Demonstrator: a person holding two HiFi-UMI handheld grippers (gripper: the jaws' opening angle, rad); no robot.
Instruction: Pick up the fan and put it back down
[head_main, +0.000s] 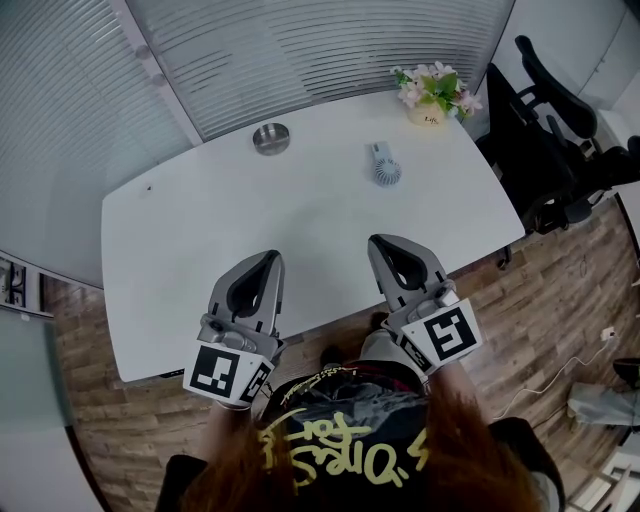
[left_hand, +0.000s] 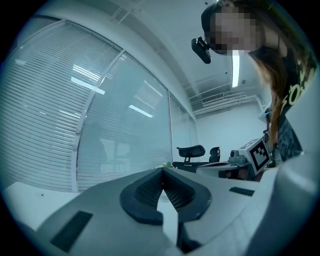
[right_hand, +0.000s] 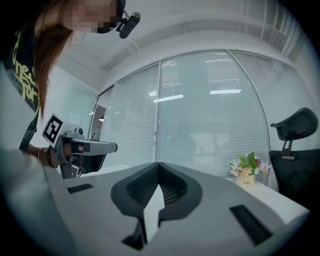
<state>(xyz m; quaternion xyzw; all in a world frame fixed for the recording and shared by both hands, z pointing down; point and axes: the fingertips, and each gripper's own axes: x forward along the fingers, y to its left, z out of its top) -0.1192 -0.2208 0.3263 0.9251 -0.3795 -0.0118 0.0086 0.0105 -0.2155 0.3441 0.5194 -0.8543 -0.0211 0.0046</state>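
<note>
- Left hand-held gripper (head_main: 268, 257) sits at the lower centre of the head view, jaws pressed together with nothing between them; its own view shows the two dark pads meeting at the tip.
- The right hand-held gripper (head_main: 379, 241) is just to the right of it, also closed and empty. The two point the same way, side by side, with a clear gap between them.
- Both jaw tips reach over the near edge of the white counter (head_main: 190, 250), while their marker cubes hang back over the wooden floor (head_main: 540, 290).
- The fan (head_main: 385, 164), small and grey, rests on the counter in the upper right of centre, well apart from both grippers and nearer the right one.
- Bare counter fills all the room between the jaw tips and the fan.
- A round metal bowl (head_main: 271, 138) stands to the upper left of the fan, near the far edge.
- A pot of flowers (head_main: 433, 95) sits at the far right corner, to the upper right of the fan.
- The far edge runs along a glass wall with blinds (head_main: 300, 50).
- Black chairs (head_main: 560, 140) crowd the counter's right edge.
- The left half of the counter is bare out to its rounded corner.
</note>
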